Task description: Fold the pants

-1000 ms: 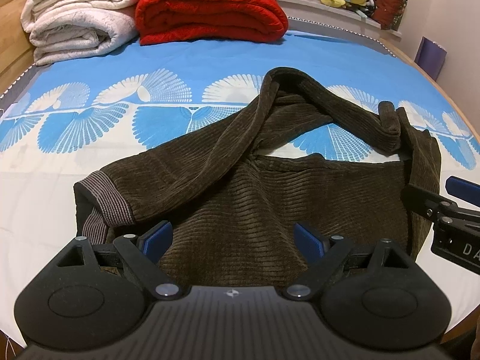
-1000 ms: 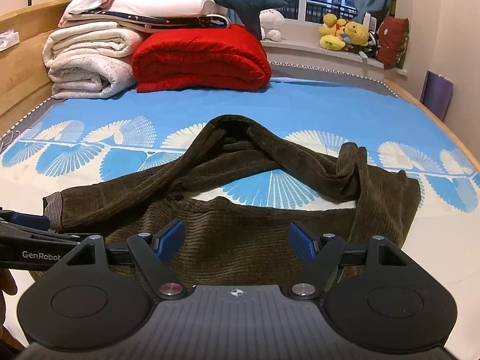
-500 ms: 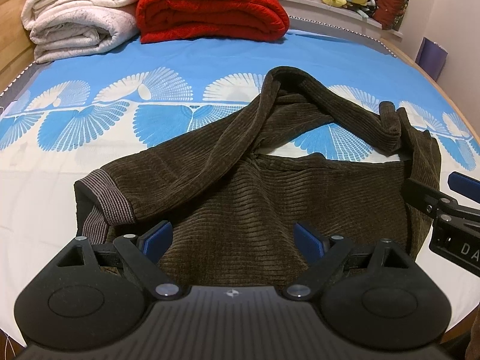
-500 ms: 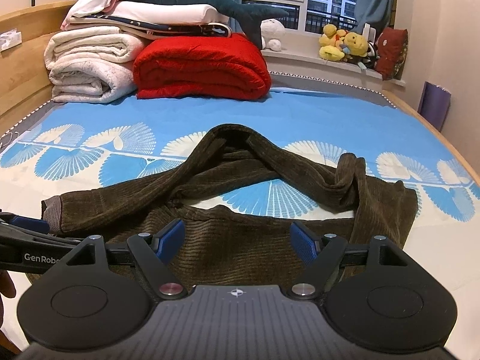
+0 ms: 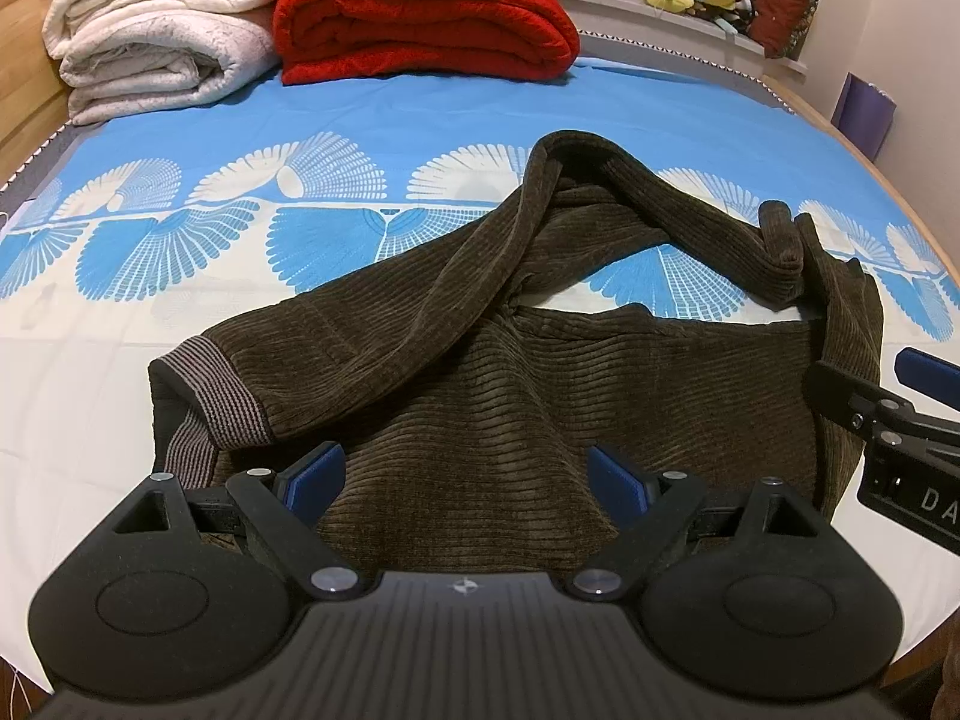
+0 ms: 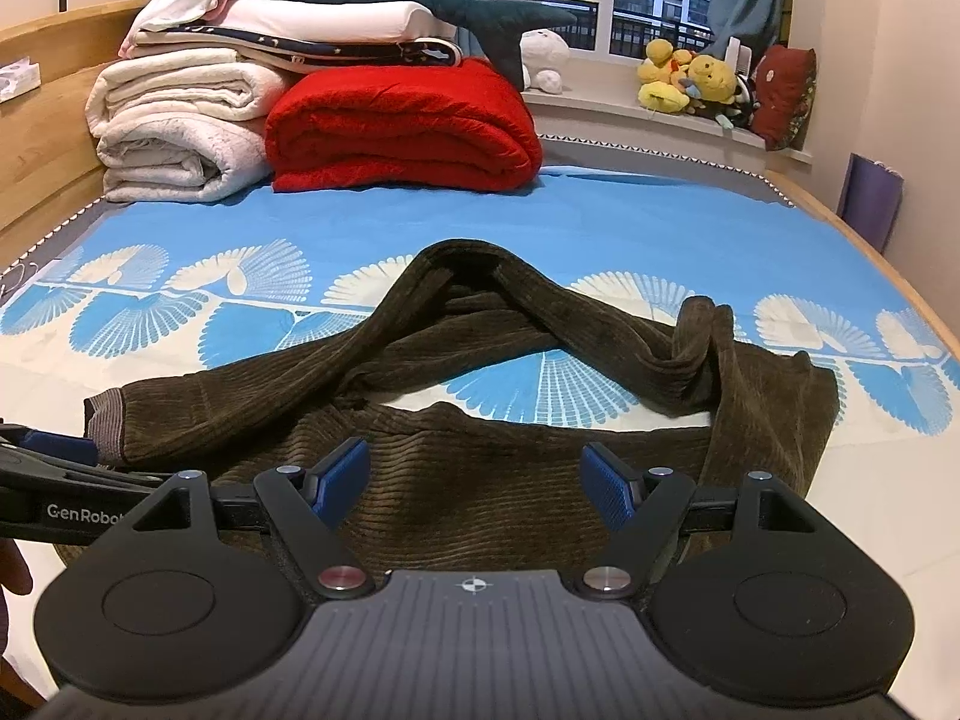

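Dark brown corduroy pants (image 5: 480, 372) lie loosely bunched on the bed, with one leg looped toward the far side and a striped grey cuff (image 5: 222, 396) at the left. They also show in the right wrist view (image 6: 480, 468). My left gripper (image 5: 465, 480) is open, its blue pads spread over the near edge of the pants. My right gripper (image 6: 480, 477) is open over the same near edge, further right. The right gripper shows at the right edge of the left wrist view (image 5: 900, 414). The left gripper shows at the left edge of the right wrist view (image 6: 54, 462).
The bed has a blue and white fan-patterned sheet (image 5: 360, 138). Folded white blankets (image 5: 162, 36) and a red blanket (image 5: 420, 18) are stacked at the head. Plush toys (image 6: 690, 84) sit on the windowsill. A wooden bed frame (image 6: 36, 138) runs along the left.
Both grippers have tilted up slightly, so more of the head of the bed shows in the right wrist view. The pants have not moved and both grippers stay open.
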`<control>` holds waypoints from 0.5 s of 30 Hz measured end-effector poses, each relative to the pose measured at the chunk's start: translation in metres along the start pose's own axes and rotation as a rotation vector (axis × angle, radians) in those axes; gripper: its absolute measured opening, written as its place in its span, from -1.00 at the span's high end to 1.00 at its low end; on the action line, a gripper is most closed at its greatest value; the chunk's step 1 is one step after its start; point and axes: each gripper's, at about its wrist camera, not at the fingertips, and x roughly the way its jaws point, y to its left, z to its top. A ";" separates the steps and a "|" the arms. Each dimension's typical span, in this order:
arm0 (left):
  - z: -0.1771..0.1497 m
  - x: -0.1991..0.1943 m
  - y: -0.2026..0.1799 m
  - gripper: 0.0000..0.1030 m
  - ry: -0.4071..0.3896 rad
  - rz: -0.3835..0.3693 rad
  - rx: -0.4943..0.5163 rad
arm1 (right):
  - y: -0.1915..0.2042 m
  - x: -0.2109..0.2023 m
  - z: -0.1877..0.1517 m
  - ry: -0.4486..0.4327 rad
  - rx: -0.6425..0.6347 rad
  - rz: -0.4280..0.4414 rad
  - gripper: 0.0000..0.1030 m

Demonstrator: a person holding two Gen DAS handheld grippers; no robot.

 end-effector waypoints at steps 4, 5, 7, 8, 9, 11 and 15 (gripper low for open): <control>0.000 0.001 -0.001 -0.77 0.002 0.003 -0.002 | 0.001 0.001 0.000 0.003 -0.004 -0.009 -0.53; -0.001 0.001 -0.001 -0.77 0.003 0.002 -0.002 | 0.001 0.000 0.000 0.004 -0.004 -0.010 -0.52; -0.001 0.001 -0.001 -0.77 0.002 0.003 0.001 | 0.001 0.000 0.001 0.005 -0.006 -0.009 -0.52; -0.001 0.001 -0.001 -0.77 0.001 0.003 0.001 | 0.001 0.001 0.000 0.004 -0.007 -0.009 -0.52; -0.001 0.001 -0.001 -0.77 0.002 0.003 0.000 | 0.001 0.001 0.000 0.004 -0.009 -0.010 -0.52; 0.000 0.001 -0.002 -0.77 0.004 0.003 0.000 | 0.001 0.001 0.000 0.006 -0.010 -0.011 -0.52; 0.000 0.002 -0.002 -0.77 0.005 0.003 0.001 | 0.001 0.002 -0.001 0.010 -0.009 -0.010 -0.52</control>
